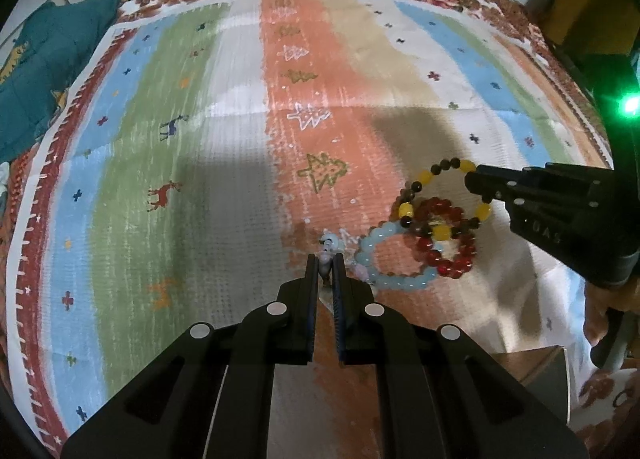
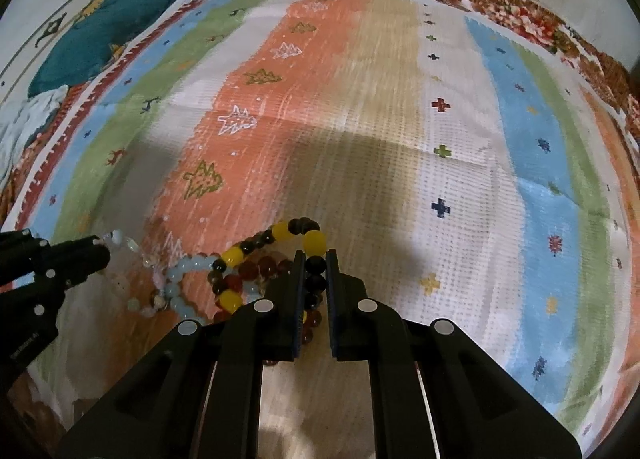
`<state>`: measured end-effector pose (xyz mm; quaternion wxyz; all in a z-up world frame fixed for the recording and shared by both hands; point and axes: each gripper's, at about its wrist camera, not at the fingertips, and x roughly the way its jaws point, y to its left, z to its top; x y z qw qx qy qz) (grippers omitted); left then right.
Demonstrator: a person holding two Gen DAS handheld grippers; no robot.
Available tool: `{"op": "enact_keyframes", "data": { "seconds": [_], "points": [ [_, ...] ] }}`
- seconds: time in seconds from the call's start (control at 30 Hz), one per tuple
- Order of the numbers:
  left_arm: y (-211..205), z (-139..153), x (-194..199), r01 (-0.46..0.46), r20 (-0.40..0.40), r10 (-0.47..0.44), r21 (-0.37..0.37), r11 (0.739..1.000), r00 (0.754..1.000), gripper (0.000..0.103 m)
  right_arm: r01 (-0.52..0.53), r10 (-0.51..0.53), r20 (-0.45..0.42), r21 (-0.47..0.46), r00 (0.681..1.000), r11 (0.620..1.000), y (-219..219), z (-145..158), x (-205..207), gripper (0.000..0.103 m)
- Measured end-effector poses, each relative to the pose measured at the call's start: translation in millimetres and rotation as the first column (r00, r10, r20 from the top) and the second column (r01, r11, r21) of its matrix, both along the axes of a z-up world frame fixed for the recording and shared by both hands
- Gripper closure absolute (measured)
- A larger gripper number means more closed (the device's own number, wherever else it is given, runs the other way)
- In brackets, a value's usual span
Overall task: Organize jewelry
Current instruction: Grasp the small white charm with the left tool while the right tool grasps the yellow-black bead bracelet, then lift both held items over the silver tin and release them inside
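Striped rug (image 1: 224,131); left hand-held gripper (image 1: 325,259) pinches blurred pale beads (image 1: 327,249); right hand-held gripper (image 2: 312,259) clamps yellow-dark bracelet (image 2: 280,233).

We see four bead bracelets bunched at the lower right of the left wrist view: yellow-and-brown loop (image 1: 440,195) overlapping a red one (image 1: 448,239), pale blue one (image 1: 394,259) beside them, clear strand (image 1: 329,249) leftmost.

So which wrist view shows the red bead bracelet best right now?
The left wrist view: the red bead bracelet shows as nearly a full ring, overlapped by the yellow-and-dark bracelet. In the right wrist view only a few red beads show, behind the right gripper and other bracelets.
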<state>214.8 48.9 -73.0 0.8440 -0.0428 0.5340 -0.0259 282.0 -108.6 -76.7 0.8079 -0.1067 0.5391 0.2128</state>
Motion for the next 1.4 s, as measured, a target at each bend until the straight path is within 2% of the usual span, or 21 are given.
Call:
{"op": "enact_keyframes", "data": {
  "seconds": [0.83,1.4],
  "points": [
    [-13.2,32.3,-27.5,0.021,0.073,-0.019,-0.018,1.000,0.997,0.097,0.016,-0.018,0.051,0.047,0.999,0.999,-33.5,42.1,-43.4,0.093],
    [-19.7,50.2,-47.5,0.018,0.108,-0.015,-0.031,0.999,0.994,0.097,-0.029,0.021,0.118,0.063,0.993,0.998,-39.8,70.2,-82.5,0.093]
  ]
}}
